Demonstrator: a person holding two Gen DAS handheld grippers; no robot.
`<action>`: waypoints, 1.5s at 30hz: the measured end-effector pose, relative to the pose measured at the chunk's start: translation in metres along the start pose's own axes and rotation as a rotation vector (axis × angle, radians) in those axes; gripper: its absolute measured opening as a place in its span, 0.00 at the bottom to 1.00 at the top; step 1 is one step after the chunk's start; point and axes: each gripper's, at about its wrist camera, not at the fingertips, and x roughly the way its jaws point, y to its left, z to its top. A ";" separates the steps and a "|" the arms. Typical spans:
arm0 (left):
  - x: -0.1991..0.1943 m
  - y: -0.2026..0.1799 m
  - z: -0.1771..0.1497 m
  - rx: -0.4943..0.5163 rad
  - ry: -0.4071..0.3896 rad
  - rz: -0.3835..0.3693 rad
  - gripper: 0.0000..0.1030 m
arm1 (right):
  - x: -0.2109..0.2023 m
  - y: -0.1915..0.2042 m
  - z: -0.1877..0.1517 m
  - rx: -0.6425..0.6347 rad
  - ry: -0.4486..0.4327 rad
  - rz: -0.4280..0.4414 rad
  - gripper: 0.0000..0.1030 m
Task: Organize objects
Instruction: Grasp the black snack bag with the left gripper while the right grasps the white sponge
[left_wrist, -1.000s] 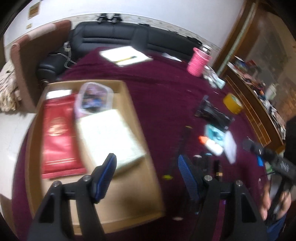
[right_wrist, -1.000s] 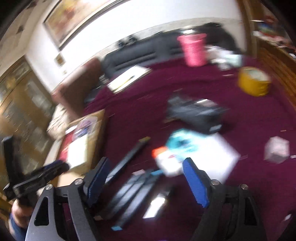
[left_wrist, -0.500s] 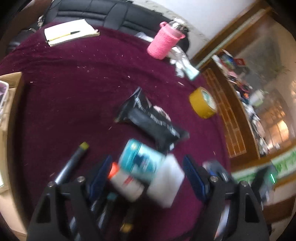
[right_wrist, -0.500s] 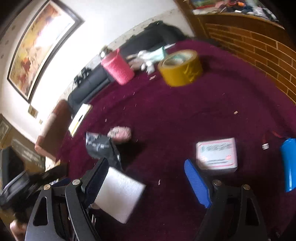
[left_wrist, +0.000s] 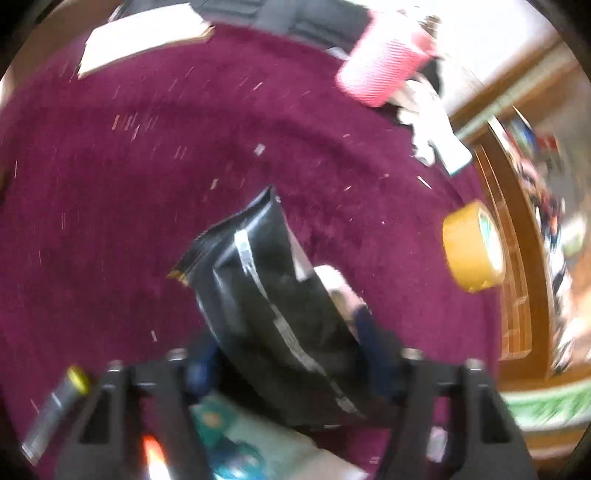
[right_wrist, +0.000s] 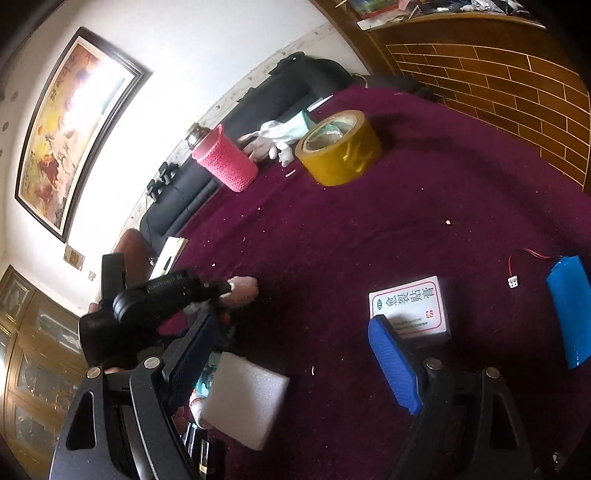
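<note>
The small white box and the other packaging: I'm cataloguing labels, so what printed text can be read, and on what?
White box: four large dark Chinese characters in a red border, with a small red seal; I cannot read them surely.
Black pouch: white print lines, too blurred.
Left gripper body: faint lettering, too small.
Yellow tape roll: none.

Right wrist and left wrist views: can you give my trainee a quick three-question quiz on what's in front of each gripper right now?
1. Which thing lies just beyond the right gripper? A) white labelled box B) pink cup C) notebook
2. True or false: the right gripper is open, with nothing held.
3. What sits between the fingers of the left gripper?

Key: 1 A. 2 True. 3 The black pouch; the jaws have just been closing around it.
</note>
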 end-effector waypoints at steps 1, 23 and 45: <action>0.000 0.002 0.000 0.011 0.014 -0.027 0.47 | 0.002 0.001 -0.001 -0.005 0.011 0.005 0.86; -0.125 0.087 -0.070 0.136 -0.231 -0.327 0.34 | 0.057 0.067 -0.064 -0.409 0.286 -0.080 0.89; -0.146 0.107 -0.099 0.309 -0.445 -0.304 0.34 | 0.061 0.083 -0.084 -0.528 0.258 0.013 0.31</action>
